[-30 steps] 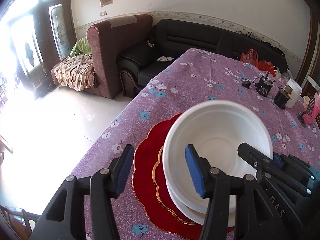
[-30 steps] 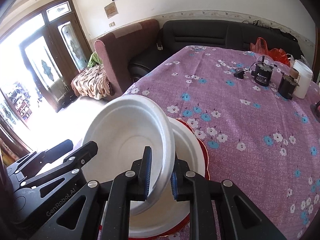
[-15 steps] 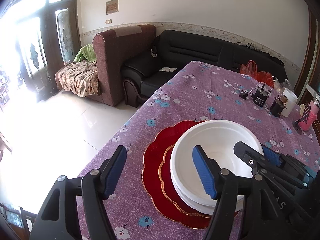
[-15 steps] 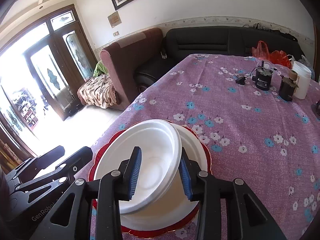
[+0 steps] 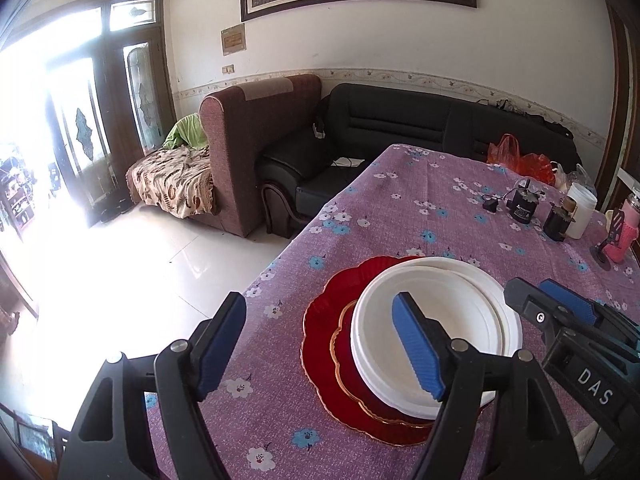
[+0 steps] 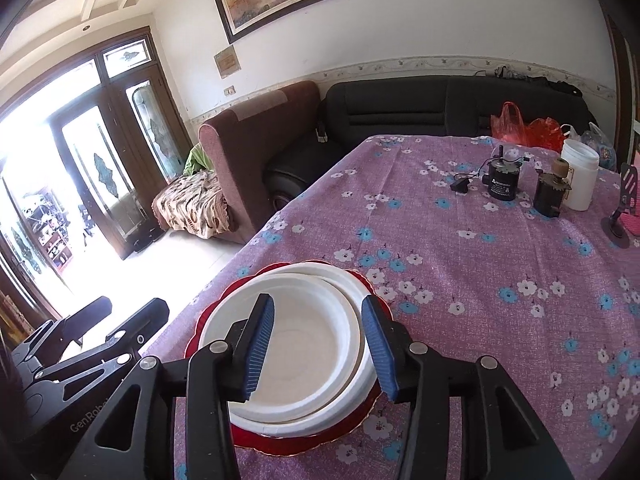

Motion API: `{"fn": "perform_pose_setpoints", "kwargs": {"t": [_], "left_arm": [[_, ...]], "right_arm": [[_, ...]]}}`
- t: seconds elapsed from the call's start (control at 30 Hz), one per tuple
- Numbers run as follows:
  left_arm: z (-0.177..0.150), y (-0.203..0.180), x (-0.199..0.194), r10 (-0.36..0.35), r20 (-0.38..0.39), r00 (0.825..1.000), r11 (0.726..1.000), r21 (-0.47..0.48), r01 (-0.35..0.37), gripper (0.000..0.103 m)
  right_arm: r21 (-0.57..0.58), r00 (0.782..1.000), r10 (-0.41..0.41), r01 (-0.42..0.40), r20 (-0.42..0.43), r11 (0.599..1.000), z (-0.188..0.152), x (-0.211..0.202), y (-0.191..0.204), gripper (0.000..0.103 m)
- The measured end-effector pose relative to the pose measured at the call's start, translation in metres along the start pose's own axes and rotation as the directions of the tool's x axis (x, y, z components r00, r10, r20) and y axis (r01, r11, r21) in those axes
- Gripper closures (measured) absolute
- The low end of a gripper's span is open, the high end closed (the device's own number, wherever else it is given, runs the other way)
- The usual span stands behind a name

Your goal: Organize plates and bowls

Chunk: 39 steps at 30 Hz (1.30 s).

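Left gripper (image 5: pixel 320 344) low at the near table edge, jaws spread wide and just been opening, nothing between the blue pads (image 5: pixel 218 344), only purple flowered tablecloth (image 5: pixel 400 208) below. Next along, red scalloped plate (image 5: pixel 320 320) with a smaller gold-rimmed red plate (image 5: pixel 345 364) on it, then a white plate (image 5: pixel 508 316), white bowl (image 5: pixel 440 328) nested on top, all stacked near that edge. Right gripper (image 6: pixel 318 346) above the bowl, jaws parted and just been opening, pads clear of the rim, gripping nothing. Far right corner: black motor (image 6: pixel 502 178), white jar (image 6: pixel 578 180), well apart from the stack
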<state>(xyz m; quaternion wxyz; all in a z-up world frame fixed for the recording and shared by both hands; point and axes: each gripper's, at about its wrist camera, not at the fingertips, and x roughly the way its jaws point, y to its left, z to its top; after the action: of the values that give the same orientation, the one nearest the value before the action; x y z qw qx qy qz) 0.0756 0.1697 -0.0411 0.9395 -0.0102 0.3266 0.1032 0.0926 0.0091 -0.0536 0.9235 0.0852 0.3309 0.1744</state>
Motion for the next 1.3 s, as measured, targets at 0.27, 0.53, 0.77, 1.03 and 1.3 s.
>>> {"fn": "perform_pose_setpoints", "kwargs": {"t": [0.27, 0.53, 0.77, 1.03, 1.3], "left_arm": [[-0.004, -0.006, -0.014, 0.022, 0.040, 0.999, 1.000, 0.007, -0.022, 0.025], [-0.007, -0.011, -0.042, 0.061, 0.134, 0.989, 0.998, 0.015, -0.064, 0.013], [-0.010, -0.018, -0.060, 0.060, 0.195, 0.979, 0.998, 0.012, -0.063, 0.007], [-0.018, -0.034, -0.072, 0.037, 0.228, 0.973, 0.998, 0.039, -0.047, 0.005], [-0.029, -0.049, -0.073, 0.005, 0.209, 0.978, 0.997, 0.071, -0.021, 0.005]], "right_arm": [[0.026, 0.999, -0.005, 0.004, 0.032, 1.000, -0.011, -0.023, -0.011, 0.050], [0.023, 0.998, -0.020, 0.019, 0.061, 1.000, -0.024, -0.045, -0.015, 0.047], [-0.005, 0.995, -0.045, 0.046, 0.094, 0.999, -0.038, -0.063, -0.014, 0.042], [-0.072, 0.988, -0.084, 0.094, 0.132, 0.993, -0.053, -0.080, -0.007, 0.037], [-0.089, 0.984, -0.107, 0.120, 0.140, 0.989, -0.068, -0.084, -0.013, 0.032]]}}
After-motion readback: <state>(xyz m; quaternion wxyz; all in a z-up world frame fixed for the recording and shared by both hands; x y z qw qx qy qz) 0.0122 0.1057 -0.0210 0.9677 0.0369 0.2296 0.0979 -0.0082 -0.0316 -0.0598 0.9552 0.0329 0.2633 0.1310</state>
